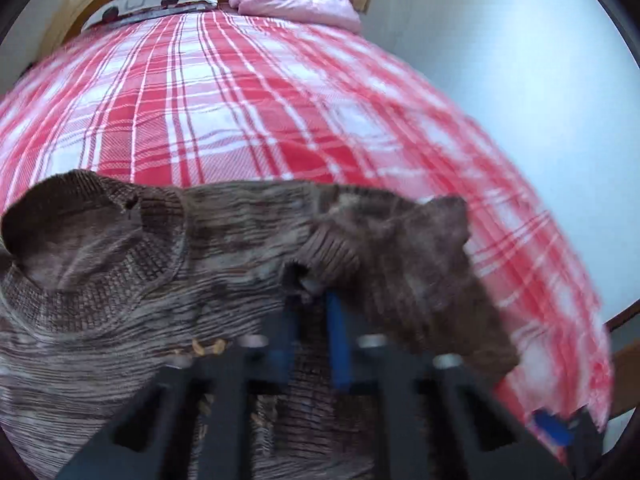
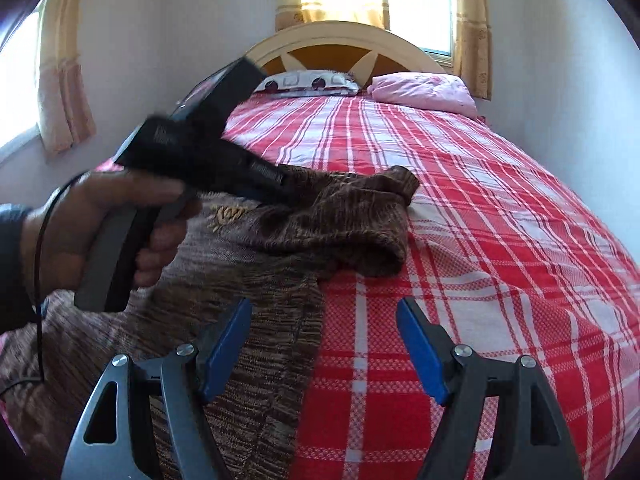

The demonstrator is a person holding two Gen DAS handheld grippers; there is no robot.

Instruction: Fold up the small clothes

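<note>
The left gripper [image 1: 310, 292] has its two blue fingers [image 1: 335, 344] drawn close together and pinched on a fold of the brown knitted sweater [image 1: 160, 280], right where the sleeve [image 1: 400, 248] meets the body; the fabric bunches up around the tips, so the very ends are hidden in the knit. From the other side, the left hand [image 2: 100, 220] is wrapped round the grey handle, and the black body of that gripper slants down into the sweater [image 2: 280, 248]. The picture from the left wrist is blurred, most of all along the right side. The right gripper [image 2: 324, 320] hangs with its blue fingers [image 2: 420, 348] spread wide and nothing between them; the left-hand finger sits over the sweater's straight side edge, the other over bare bedspread [image 2: 480, 240]. The sweater lies flat on the near left part of the bed, its neck opening [image 1: 72, 232] off to the left in the left wrist's view, and the sleeve is doubled across onto the body, its cuff end sticking out onto the red and white checks. To the right of the sweater's edge the bedspread runs open all the way to the white wall [image 2: 560, 100], and ahead it runs open up to the patterned pillow [image 2: 308, 80] and the pink pillow [image 2: 420, 88] against the cream headboard [image 2: 340, 36]. Behind that there is a bright window with yellow curtains [image 2: 472, 20].
</note>
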